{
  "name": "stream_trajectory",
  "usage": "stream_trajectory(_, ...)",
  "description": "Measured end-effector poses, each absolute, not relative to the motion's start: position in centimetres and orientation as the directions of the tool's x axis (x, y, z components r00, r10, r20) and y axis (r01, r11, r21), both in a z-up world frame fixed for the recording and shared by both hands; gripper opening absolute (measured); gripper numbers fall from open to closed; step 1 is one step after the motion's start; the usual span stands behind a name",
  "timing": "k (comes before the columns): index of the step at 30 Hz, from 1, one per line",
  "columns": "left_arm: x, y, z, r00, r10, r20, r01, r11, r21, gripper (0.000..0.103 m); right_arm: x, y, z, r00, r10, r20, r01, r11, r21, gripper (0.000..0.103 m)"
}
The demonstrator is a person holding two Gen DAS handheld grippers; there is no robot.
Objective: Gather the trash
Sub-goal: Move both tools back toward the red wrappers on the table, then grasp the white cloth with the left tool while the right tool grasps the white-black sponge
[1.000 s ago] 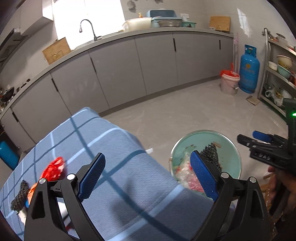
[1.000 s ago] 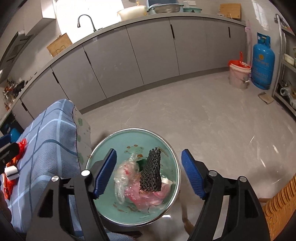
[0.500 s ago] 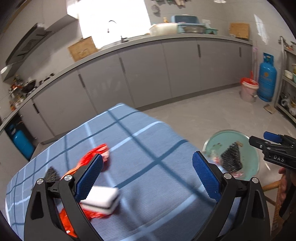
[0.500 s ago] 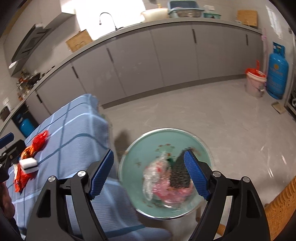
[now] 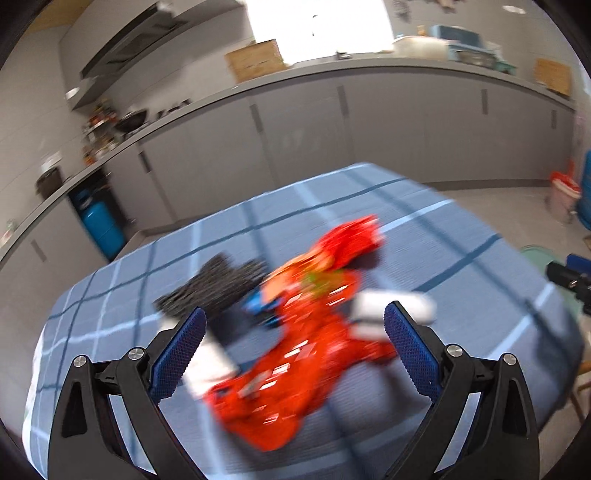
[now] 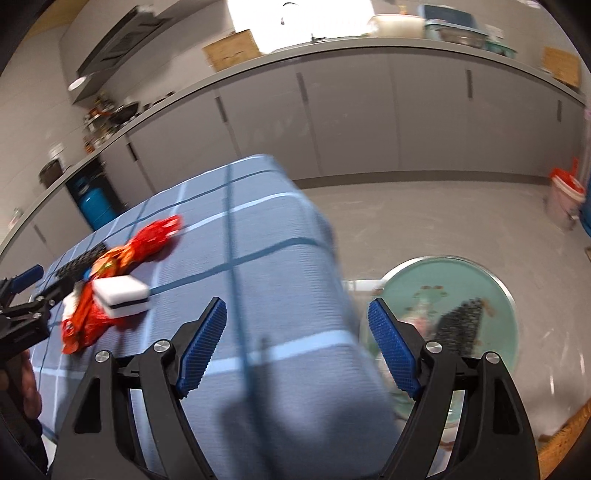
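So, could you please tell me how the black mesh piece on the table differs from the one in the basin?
The table mesh lies flat on the blue cloth, partly under the red wrapper; the basin mesh stands tilted, leaning on plastic scraps. The table mesh is still to be collected, while the basin mesh already sits in the green basin. Both are black and net-like.

Pretty clearly a home kitchen, long curved run of flat grey cabinet doors (image 6: 351, 122) under a grey countertop (image 6: 369, 48) along the far wall, chrome tap (image 6: 286, 7) by the bright window, black range hood (image 5: 129, 40) far left, blue gas cylinder (image 5: 99, 225) below it
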State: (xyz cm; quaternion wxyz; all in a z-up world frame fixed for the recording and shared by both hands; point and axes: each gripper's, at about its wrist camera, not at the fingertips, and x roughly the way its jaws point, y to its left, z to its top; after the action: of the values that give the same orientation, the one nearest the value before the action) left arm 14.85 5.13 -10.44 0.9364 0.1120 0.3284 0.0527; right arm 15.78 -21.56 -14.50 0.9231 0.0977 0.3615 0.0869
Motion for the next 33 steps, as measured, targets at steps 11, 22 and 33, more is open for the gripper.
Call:
stream_trajectory(11,12.8,14.5,-11.6,0.714,0.289,-0.638,-0.197,0.957,0.212,0.095,17.2,-11.8,-12.8,0.685,0.360,-0.633,-0.278,0.933,0.228,0.083)
stream_trajectory(22,15.1,16.7,-12.9,0.699,0.255,-0.668,-0.207,0.966,0.153,0.095,18.2,-5.6,-12.9,0.646,0.402,-0.649,-0.378,0.907,0.186,0.085)
stream_trajectory(33,17.9,16.9,-14.9,0.665,0.193,-0.721,-0.172,0.980,0.104,0.069,19.5,-5.0,-14.5,0.616,0.389,-0.685,-0.373,0.910,0.182,0.085)
